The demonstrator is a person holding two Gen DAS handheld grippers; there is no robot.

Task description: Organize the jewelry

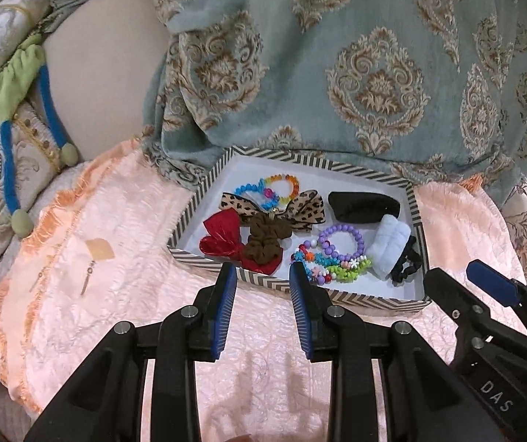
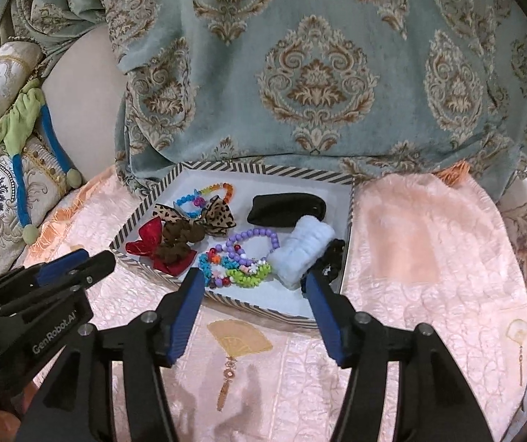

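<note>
Ahead of and below both pairs of tongs: the striped tray (image 2: 123,234) on a peach quilted bedspread (image 2: 410,258), every piece of jewelry already inside it. Nearest the right tongs (image 2: 254,283), just past their tips: the purple bead bracelet (image 2: 252,237) atop a tangle of multicoloured beads, with the pale blue scrunchie (image 2: 306,248) off toward the right-hand finger and the black scrunchie (image 2: 331,258) partly hidden behind that finger. Nearest the left tongs (image 1: 263,276): the red bow (image 1: 223,239) and brown scrunchie (image 1: 267,237), dead ahead between the fingers. Farther back: a leopard bow (image 1: 309,208), a rainbow bracelet (image 1: 285,184), a black pouch (image 1: 363,204), its long axis crosswise to the tongs.

Left tongs parted to a middling gap, nothing between the pads. Right tongs set wider, likewise empty, clear of the tray.

Judging from the full tray and bare bedspread, sorting likely finished or nearly so. Soft, dimpled bedding underneath, so a poor footing for the tray. Behind: a teal damask drape (image 2: 318,73); off left, embroidered cushions.
</note>
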